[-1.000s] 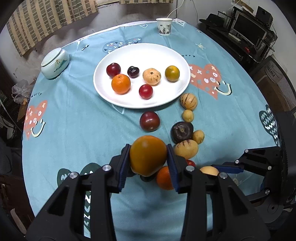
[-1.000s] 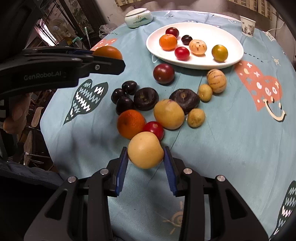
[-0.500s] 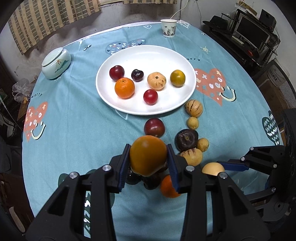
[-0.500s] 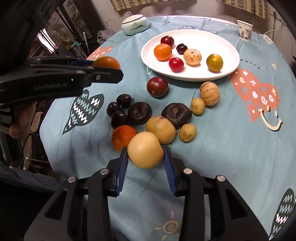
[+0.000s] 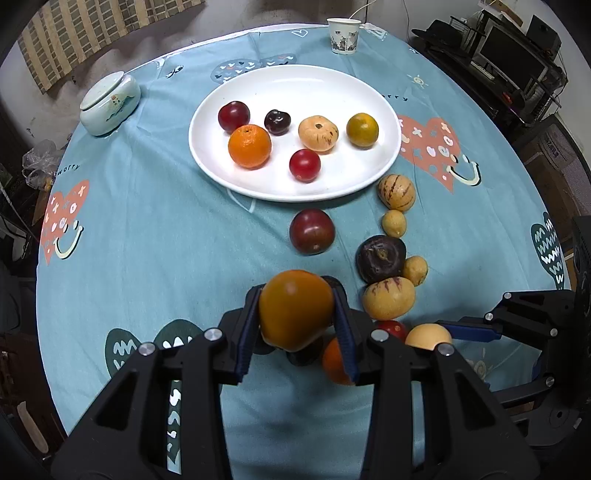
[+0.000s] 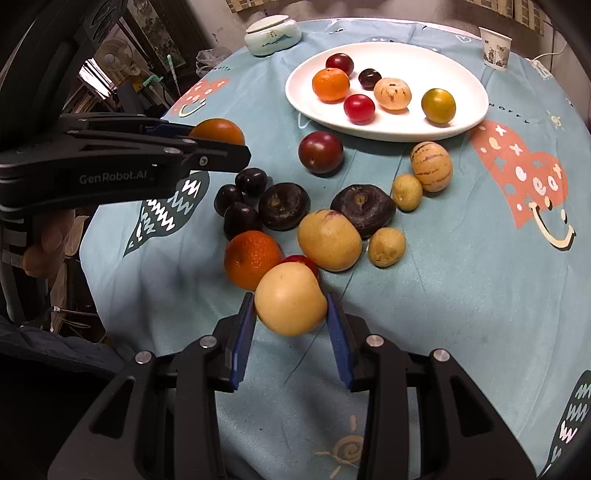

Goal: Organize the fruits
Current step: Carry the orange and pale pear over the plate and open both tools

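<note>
Small shifts only.
- Red tomato [image 6: 301, 260] just past right tongs [image 6: 290, 306]: in full view second ago, now mostly hidden behind pale yellow fruit [image 6: 290, 302] clamped there.
- Orange [image 6: 251, 258] and big yellow fruit [image 6: 328, 240] ahead of same tongs: slightly nearer tips than before.
- Left tongs [image 5: 297, 295] with orange-brown fruit [image 5: 295, 310]: seen from right tongs, now lower, closer over dark plums [image 6: 251, 181].
- Ahead of left tongs: plate [image 5: 201, 155], paper cup [image 5: 343, 35] and loose fruit slid slightly right.
</note>
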{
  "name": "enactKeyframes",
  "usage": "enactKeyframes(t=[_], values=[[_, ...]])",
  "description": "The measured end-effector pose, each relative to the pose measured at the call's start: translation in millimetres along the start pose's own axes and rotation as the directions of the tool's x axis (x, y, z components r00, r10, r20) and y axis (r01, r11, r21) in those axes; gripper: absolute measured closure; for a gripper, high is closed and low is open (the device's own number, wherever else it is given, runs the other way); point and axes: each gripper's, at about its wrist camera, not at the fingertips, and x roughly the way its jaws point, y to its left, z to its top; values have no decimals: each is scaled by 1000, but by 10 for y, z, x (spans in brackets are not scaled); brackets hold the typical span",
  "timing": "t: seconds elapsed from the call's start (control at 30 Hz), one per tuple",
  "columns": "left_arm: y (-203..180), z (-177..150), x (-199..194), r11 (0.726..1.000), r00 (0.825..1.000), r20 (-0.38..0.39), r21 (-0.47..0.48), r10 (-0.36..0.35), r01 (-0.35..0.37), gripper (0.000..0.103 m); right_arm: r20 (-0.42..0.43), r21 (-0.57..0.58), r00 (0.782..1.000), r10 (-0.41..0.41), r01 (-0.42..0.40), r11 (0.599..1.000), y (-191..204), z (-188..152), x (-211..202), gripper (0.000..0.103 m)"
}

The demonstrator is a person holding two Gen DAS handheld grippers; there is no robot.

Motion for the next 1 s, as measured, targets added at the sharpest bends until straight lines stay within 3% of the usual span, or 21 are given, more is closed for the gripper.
enactKeyframes(t=[0.3,0.43,0.53,0.7,0.83,0.93,1.0], values=[[13,40,45,1000,1000,-10,-2,-1,1,64,-7,-6,1000,3,-3,1000,-15,23,21,64],[26,220,19,1000,1000,23,10,5,-6,64,23,-34,999,-24,24,999,-52,176,-45,64],[101,530,-43,1000,996,89,-9,4,-4,64,108,-52,992,-64,70,996,-152,489,-222,64],[312,1163,84,993,988,152,-116,1,17,64,290,22,946,-149,149,989,-505,1193,-469,64],[408,1505,422,985,994,105,-172,23,-5,64,284,88,932,-223,207,974,-837,1653,-232,64],[447,1620,626,984,997,74,-179,28,-15,64,258,105,938,-233,213,971,-1027,1819,-32,64],[469,1654,716,983,997,66,-181,29,-16,63,226,70,957,-183,172,983,-1130,1926,107,64]])
